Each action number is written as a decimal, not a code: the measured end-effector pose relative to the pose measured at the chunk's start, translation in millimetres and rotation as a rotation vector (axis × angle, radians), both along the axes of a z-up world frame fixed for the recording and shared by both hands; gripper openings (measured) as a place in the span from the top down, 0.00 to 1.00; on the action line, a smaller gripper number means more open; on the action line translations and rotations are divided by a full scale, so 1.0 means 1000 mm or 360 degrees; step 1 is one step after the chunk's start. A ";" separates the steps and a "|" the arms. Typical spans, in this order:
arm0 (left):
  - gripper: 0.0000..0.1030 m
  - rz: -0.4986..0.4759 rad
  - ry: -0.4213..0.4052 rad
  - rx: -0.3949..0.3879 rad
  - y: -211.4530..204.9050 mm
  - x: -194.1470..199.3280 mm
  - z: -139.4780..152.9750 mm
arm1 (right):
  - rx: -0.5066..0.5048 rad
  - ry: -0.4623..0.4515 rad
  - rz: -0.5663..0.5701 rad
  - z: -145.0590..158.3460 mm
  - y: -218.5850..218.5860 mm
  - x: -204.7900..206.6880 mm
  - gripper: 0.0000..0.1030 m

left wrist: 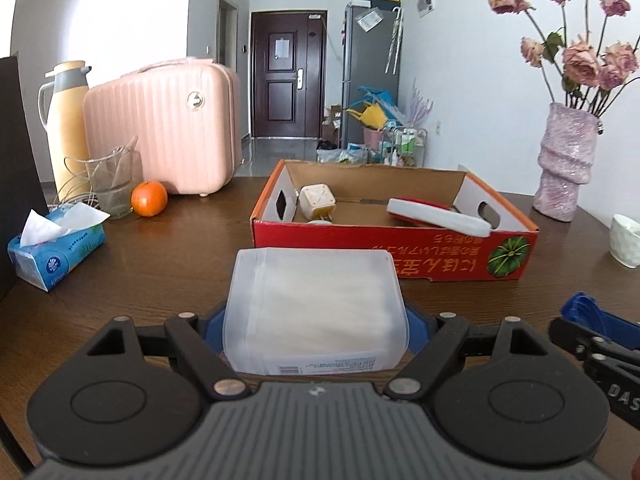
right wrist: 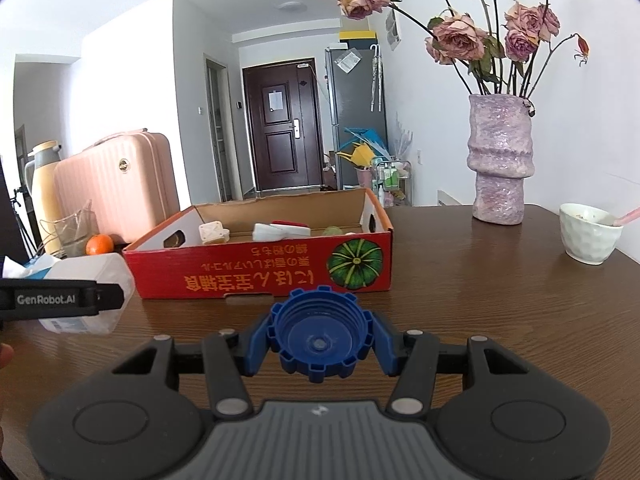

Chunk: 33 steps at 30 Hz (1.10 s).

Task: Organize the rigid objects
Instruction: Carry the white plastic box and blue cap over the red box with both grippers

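two views from handheld tongs over a dark wooden table (left wrist: 160, 256).

left wrist view: the left tongs (left wrist: 316, 322) stand wide, their blue pads pressed on both sides of a frosted plastic box (left wrist: 316, 312), which fills the centre of the view. beyond it, at 12 o'clock, sits a red cardboard tray (left wrist: 384, 248) with upside-down print and a green pumpkin picture. inside the tray, a cream plug adapter (left wrist: 316, 200) lies toward 11 o'clock and a white and red flat case (left wrist: 440, 216) toward 1 o'clock. at 10 o'clock are an orange (left wrist: 149, 198), a glass cup (left wrist: 112, 184), a pink hard case (left wrist: 164, 132) and a yellow thermos (left wrist: 66, 124). a blue tissue pack (left wrist: 56, 252) is at 9 o'clock. a pink vase of dried roses (left wrist: 564, 160) stands at 2 o'clock, and a white bowl (left wrist: 624, 246) at 3 o'clock.

right wrist view: the right tongs (right wrist: 320, 340) are partly closed, gripping a blue ridged bottle cap (right wrist: 320, 336) with its hollow side facing the camera, just in front of the tray's red wall. the plastic box and the other tongs appear at 9 o'clock.
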<state>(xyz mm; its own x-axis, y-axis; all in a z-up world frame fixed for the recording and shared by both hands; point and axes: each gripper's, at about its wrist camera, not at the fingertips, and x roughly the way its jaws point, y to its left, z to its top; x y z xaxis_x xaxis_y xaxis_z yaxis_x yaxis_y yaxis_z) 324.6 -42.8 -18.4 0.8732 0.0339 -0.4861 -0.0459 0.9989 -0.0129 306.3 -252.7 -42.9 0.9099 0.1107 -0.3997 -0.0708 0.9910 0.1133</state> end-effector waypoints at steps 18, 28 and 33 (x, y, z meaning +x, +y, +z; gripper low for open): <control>0.19 -0.0054 -0.0113 0.0017 -0.009 -0.011 0.025 | -0.0041 -0.0065 0.0050 0.020 0.015 0.010 0.49; 0.19 -0.0044 -0.0173 -0.0024 -0.011 0.009 0.045 | -0.0069 -0.0136 0.0014 0.037 0.017 0.034 0.49; 0.19 -0.0035 -0.0192 -0.0044 -0.012 0.022 0.050 | -0.0072 -0.0153 0.0001 0.041 0.017 0.052 0.49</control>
